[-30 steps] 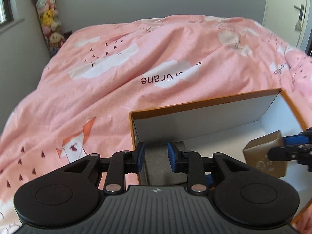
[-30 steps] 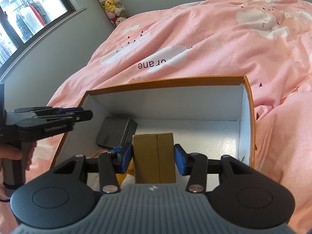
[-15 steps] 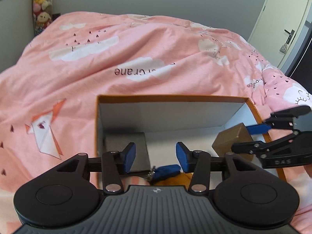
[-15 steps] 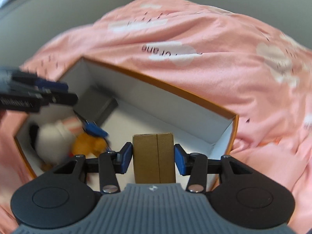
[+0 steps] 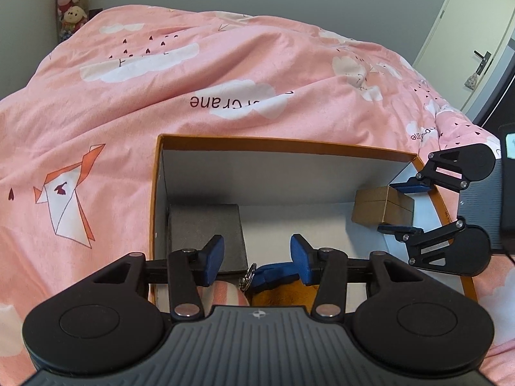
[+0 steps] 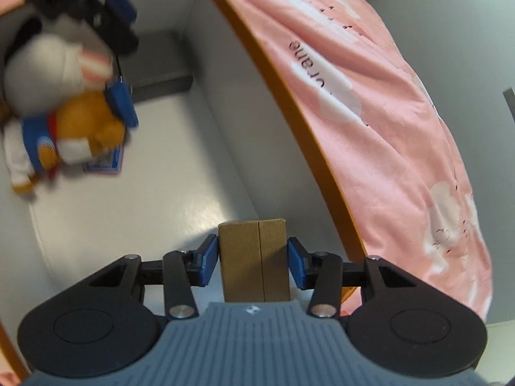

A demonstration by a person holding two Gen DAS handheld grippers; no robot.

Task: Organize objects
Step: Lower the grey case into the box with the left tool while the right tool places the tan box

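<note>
An orange-rimmed white storage box (image 5: 289,144) lies on the pink bed. My right gripper (image 6: 253,263) is shut on a small brown cardboard box (image 6: 254,263) and holds it low inside the storage box, near its right wall; the same brown box (image 5: 383,206) shows in the left wrist view between the right fingers. My left gripper (image 5: 256,259) is open and empty above the box's near left part. Under it lie a dark grey flat case (image 5: 206,231), a white plush (image 6: 48,70) and an orange and blue plush (image 6: 80,128).
The pink duvet (image 5: 161,80) with cloud prints surrounds the box on all sides. A stack of soft toys (image 5: 70,3) stands in the far left corner. A white door (image 5: 476,48) is at the far right.
My right gripper has swung round and lowered the brown box deeper into the storage box, toward its right wall. My left gripper has shifted over the box's left part and stayed open.
</note>
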